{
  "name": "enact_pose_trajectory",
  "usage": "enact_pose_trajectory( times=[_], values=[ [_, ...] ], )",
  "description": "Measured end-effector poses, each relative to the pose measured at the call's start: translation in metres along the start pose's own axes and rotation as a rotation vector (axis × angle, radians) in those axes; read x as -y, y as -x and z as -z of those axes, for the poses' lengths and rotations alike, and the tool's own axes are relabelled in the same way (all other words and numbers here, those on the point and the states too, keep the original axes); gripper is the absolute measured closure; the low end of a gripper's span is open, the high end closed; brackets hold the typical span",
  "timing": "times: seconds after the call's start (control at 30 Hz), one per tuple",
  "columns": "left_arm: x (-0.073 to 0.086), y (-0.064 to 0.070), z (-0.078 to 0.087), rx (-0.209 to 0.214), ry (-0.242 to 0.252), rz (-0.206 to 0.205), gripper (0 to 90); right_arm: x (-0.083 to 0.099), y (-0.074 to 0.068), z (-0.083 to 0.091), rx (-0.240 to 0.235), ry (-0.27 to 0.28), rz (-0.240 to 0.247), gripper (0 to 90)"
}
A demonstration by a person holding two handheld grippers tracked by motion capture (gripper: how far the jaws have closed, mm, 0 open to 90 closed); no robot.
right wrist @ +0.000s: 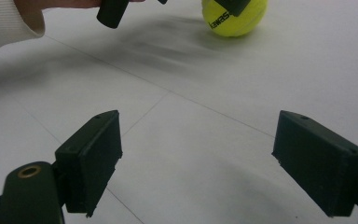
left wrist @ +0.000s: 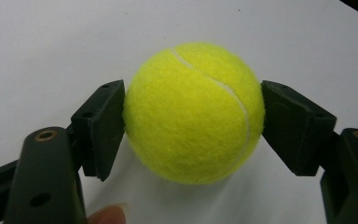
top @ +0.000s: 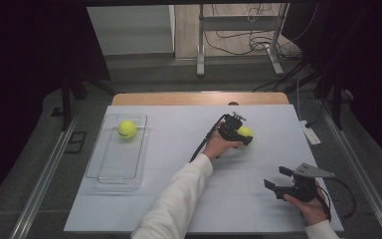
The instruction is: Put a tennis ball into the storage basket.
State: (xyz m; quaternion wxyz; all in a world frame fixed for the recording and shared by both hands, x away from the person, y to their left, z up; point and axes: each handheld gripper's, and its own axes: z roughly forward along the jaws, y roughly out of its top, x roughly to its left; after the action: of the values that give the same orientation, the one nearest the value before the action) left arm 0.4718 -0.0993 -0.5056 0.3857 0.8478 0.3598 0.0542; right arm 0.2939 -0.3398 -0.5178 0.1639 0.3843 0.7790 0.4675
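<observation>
From the high view, the left gripper (top: pixel 239 133) sits mid-table around a yellow tennis ball (top: pixel 245 131); the right gripper (top: pixel 274 179) rests near-right, jaws apart, holding nothing. A second tennis ball (top: pixel 127 129) lies in a clear tray (top: pixel 105 169) at left.

In the left gripper view, both pads meet the ball's sides, seemingly gripping.

In the right gripper view, its jaws gape wide over bare table, the ball far ahead.

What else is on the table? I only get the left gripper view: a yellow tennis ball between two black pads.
Observer: A second tennis ball lies in a clear tray toward the table's left side.
Operator: Is the other gripper busy?
Observer: No, the right gripper is open, holding nothing, near the table's front right.
Operator: Any writing on my ball?
Observer: Yes, the right gripper view shows dark lettering on the tennis ball; it's cut off, so I can't read the whole word.
</observation>
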Motion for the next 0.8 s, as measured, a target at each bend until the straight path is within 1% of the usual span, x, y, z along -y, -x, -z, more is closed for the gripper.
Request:
enact_pose_trajectory(
  times=[0.17,0.27,0.4,0.8],
  values=[
    [0.000,0.000,0.001,0.000,-0.001,0.001,27.3,0.000,0.000,0.000,-0.001,0.002,-0.001,15.9],
    [0.000,0.000,0.003,0.006,0.007,0.008,27.3,0.000,0.001,0.000,-0.001,0.001,-0.001,16.0],
    [-0.001,0.000,0.006,0.008,0.012,0.001,27.4,0.000,0.001,0.000,0.000,0.000,0.000,16.0],
    [-0.001,0.004,0.015,0.015,0.025,-0.004,27.4,0.000,0.001,0.000,0.001,-0.001,-0.001,15.9]
  ],
)
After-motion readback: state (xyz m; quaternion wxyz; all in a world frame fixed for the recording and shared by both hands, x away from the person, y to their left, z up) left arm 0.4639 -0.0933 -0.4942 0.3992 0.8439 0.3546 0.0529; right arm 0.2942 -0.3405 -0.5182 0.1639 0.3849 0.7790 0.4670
